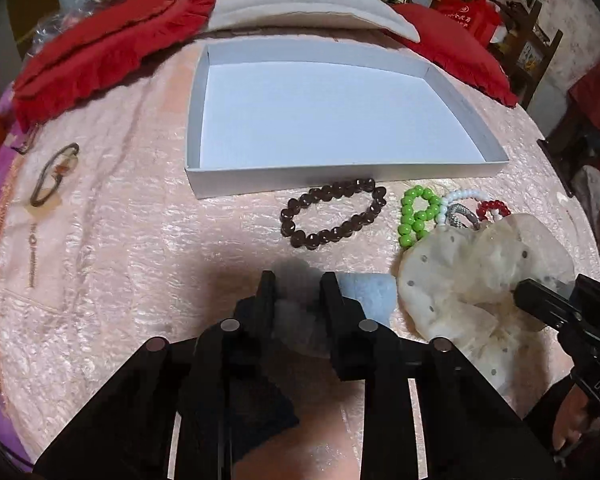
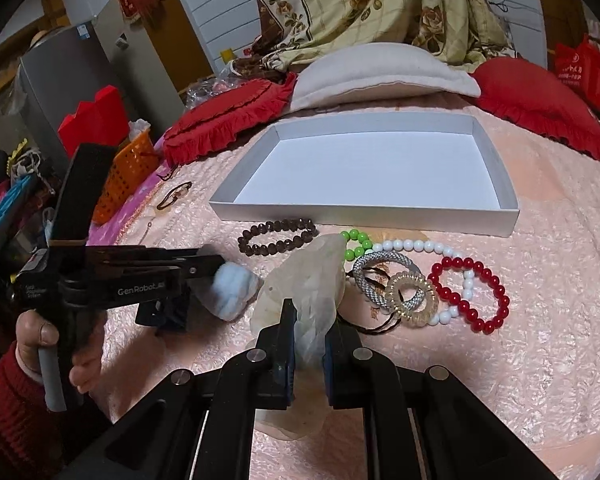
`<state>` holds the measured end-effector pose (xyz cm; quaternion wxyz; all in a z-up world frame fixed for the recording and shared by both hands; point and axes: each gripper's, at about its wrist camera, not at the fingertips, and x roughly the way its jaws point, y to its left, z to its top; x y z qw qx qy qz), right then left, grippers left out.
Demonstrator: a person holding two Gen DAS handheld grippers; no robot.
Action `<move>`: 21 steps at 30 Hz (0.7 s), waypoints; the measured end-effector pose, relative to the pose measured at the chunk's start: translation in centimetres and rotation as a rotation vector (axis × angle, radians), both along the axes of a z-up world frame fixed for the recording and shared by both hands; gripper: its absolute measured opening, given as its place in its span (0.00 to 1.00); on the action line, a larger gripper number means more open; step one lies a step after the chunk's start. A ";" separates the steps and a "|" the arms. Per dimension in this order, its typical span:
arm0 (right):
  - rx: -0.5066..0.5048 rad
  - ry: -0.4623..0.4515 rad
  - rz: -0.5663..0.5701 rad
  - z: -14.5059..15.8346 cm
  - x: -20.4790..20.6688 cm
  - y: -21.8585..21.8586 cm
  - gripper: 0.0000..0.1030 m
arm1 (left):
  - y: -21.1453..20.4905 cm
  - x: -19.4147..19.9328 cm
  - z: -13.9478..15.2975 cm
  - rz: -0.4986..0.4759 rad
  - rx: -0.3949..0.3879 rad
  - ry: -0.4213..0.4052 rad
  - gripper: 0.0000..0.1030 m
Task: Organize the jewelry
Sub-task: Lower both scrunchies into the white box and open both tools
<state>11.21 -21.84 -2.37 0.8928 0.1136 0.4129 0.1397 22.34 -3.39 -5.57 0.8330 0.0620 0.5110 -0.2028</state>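
Note:
My left gripper (image 1: 298, 282) is shut on a fluffy pale-blue scrunchie (image 1: 366, 292), low over the pink bedspread; the right wrist view shows that gripper (image 2: 214, 266) at the left with the same puff (image 2: 234, 292) at its tips. My right gripper (image 2: 308, 316) is shut on a sheer cream dotted scrunchie (image 2: 304, 280), also seen from the left wrist (image 1: 460, 272). Beyond lie a brown bead bracelet (image 1: 334, 214), green beads (image 1: 416, 216), white beads (image 2: 412, 245), a silver mesh bangle (image 2: 380, 268), a gold coil tie (image 2: 410, 296) and a red bead bracelet (image 2: 472, 292). The white tray (image 1: 340, 174) behind them holds nothing.
Red frilled cushions (image 1: 100, 56) and a white pillow (image 1: 300, 4) line the far side of the bed. A thin bracelet on a card (image 1: 54, 176) lies far left. An orange basket (image 2: 126, 172) and clutter stand off the bed's left edge.

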 end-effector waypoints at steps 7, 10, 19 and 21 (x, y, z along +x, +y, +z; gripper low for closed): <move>0.033 -0.027 -0.013 1.4 -0.4 -1.1 0.10 | 0.7 -2.0 4.2 0.015 -0.079 -0.059 0.15; 0.061 -0.051 -0.018 3.0 -0.2 -2.1 0.10 | 1.5 -2.6 7.1 0.037 -0.107 -0.094 0.15; 0.200 -0.094 -0.055 8.3 5.2 -6.0 0.10 | 2.7 1.8 12.7 0.117 -0.111 -0.152 0.15; 0.209 -0.093 -0.064 8.7 6.9 -6.4 0.10 | 2.3 3.9 12.8 0.121 -0.108 -0.148 0.15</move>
